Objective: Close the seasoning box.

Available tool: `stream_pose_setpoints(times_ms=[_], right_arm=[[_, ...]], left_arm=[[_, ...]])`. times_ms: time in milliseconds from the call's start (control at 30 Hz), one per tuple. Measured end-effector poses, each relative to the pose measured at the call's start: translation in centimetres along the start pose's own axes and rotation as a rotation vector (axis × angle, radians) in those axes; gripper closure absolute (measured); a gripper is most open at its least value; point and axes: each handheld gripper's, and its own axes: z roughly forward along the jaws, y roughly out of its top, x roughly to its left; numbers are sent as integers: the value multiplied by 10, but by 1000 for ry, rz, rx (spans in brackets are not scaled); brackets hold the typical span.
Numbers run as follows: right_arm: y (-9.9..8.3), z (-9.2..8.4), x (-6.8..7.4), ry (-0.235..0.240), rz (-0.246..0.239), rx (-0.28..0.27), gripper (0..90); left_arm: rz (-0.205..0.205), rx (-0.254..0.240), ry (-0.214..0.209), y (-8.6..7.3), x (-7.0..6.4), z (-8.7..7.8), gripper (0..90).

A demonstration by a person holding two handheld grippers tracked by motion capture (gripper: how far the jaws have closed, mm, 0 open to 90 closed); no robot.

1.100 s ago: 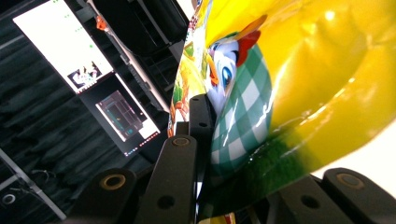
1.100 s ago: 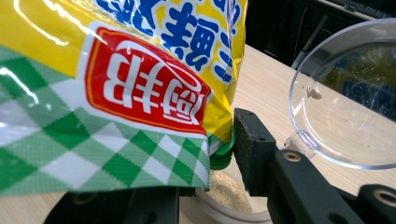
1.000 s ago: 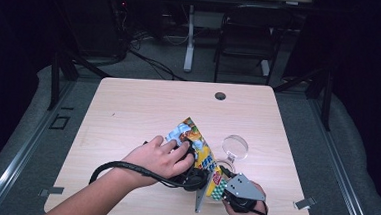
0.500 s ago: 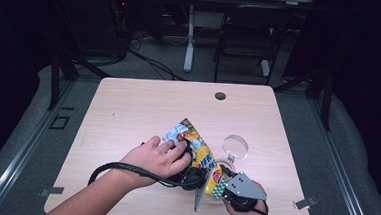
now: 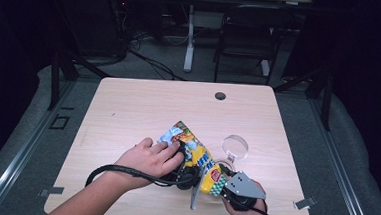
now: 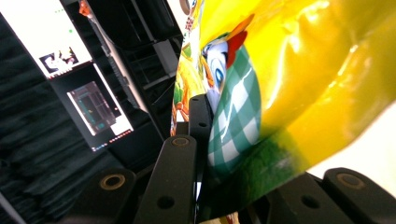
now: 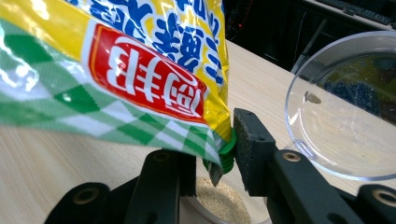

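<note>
The yellow packet [image 5: 194, 155] sat tilted over the near right part of the table [image 5: 128, 113], and both tools were on it. The left gripper [image 6: 205, 154] had its jaws closed tight on the packet's body, clamping the foil flat, so the bag was held up rather than lying slack. The right gripper [image 7: 219, 163] pinched the bottom corner, at the green spout or cap [image 7: 227, 151] there, its jaws only partly closed but pressing on it. That corner hung right above a small dish of pale granules [image 7: 222, 200], which looked like the reason for the tilt: contents were meant to run down and out there. The clear lid [image 5: 235, 146] lay just beside, set off so the dish stayed open. Whether anything was flowing, I couldn't tell.
</note>
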Motion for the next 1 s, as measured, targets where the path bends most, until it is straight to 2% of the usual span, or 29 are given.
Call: stream_pose_setpoints(times_ms=[33,600,767,1000], right_arm=[[0,0,0,1,-1,-1,712],[0,0,0,-6,-6,-10,711],[-1,1,2,-9,-25,-7,705],[-3,1,1,-8,-23,-5,675]], left_arm=[[-4,-3,9,-1,-1,0,859],[-122,-51,-36,-10,-13,8,867],[-146,-61,-44,-11,-17,9,872],[-209,-85,-62,-12,-24,12,877]])
